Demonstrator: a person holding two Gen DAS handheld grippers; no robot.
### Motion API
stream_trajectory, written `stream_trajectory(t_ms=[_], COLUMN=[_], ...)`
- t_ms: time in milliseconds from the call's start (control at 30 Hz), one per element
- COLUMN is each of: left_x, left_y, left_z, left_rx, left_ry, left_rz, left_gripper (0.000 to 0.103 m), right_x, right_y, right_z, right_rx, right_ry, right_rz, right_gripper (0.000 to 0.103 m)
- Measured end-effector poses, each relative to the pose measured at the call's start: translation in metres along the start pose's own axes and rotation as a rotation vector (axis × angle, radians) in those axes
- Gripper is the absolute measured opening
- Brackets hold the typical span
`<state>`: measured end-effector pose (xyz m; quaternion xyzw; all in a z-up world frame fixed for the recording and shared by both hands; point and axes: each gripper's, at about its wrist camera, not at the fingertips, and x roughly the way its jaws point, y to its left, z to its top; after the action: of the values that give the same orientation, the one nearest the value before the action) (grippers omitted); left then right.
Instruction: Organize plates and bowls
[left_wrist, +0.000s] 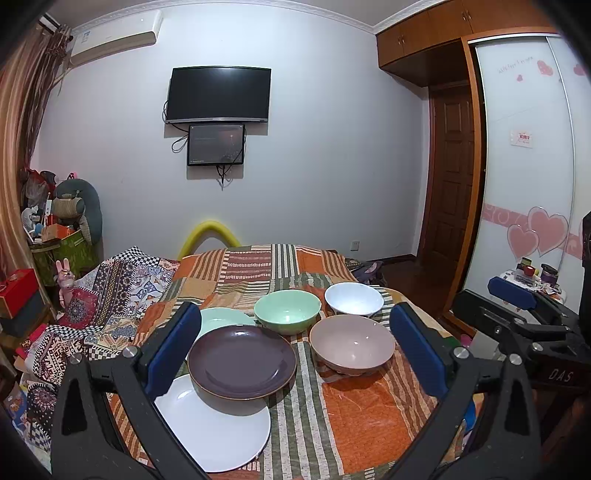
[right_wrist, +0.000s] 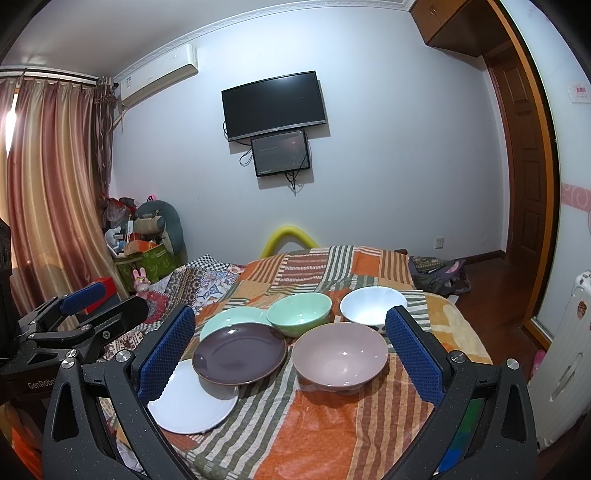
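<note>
Item 1, nearest: my left gripper (left_wrist: 291, 354), jaws spread wide and empty, blue pads framing the lower corners of its own view. My right gripper (right_wrist: 290, 354) matches it, spread wide and holding nothing.

Item 2: white plate (left_wrist: 218, 428), lower left of the left view, flat on the striped bedspread (left_wrist: 354, 417). Its far edge is overlapped by item 3.

Item 3: dark purple plate (left_wrist: 242, 362), left of centre, tilted, resting partly on the white plate and partly on the plate behind it. It sits just inside my left gripper's left pad.

Item 4: pink bowl (right_wrist: 340, 356), upright, dead centre between the right gripper's pads in the right view; in the left view it lies toward the right pad.

Item 5: pale green plate (left_wrist: 221, 319), mostly hidden behind the purple one.

Item 6: green bowl (left_wrist: 287, 310), centre, farther back.

Item 7, farthest: white bowl (left_wrist: 354, 298), right of the green bowl.

Judgement: plates lie to the left, bowls to the right. My left hand is nearer the plates, my right nearer the bowls, with the pink bowl the closest straight-ahead reach.
</note>
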<state>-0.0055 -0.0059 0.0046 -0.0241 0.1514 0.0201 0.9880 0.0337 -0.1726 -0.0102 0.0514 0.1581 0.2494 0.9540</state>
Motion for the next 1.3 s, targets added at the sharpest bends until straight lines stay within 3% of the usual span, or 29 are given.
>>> stream_trajectory(t_ms=[233, 467, 567, 933, 1033, 1300], left_x=[0.002, 0.017, 0.024, 0.063, 0.083, 0.146], left_y=[0.001, 0.015, 0.028, 0.102, 0.125, 0.170], left_z=[0.000, -0.005, -0.008, -0.021, -0.029, -0.058], left_rx=[-0.002, -0.034, -0.044, -0.091, -0.121, -0.180], left_ry=[0.009, 0.076, 0.091, 0.202, 0.260, 0.397], left_rz=[-0.017, -0.063, -0.047, 0.069, 0.066, 0.084], left_gripper=[0.103, 0.103, 0.102, 0.075, 0.062, 0.057], right_x=[0.000, 0.009, 0.015, 0.056, 0.074, 0.124], right_y=[0.000, 0.002, 0.006, 0.014, 0.016, 0.020], right_z=[0.000, -0.005, -0.008, -0.027, -0.035, -0.063], right_rx=[-0.001, -0.002, -0.015, -0.007, 0.006, 0.058], right_ry=[-0.001, 0.021, 0.038, 0.164, 0.217, 0.384], right_rz=[0.000, 0.017, 0.020, 0.069, 0.091, 0.128], right_gripper=[0.103, 0.103, 0.102, 0.076, 0.070, 0.050])
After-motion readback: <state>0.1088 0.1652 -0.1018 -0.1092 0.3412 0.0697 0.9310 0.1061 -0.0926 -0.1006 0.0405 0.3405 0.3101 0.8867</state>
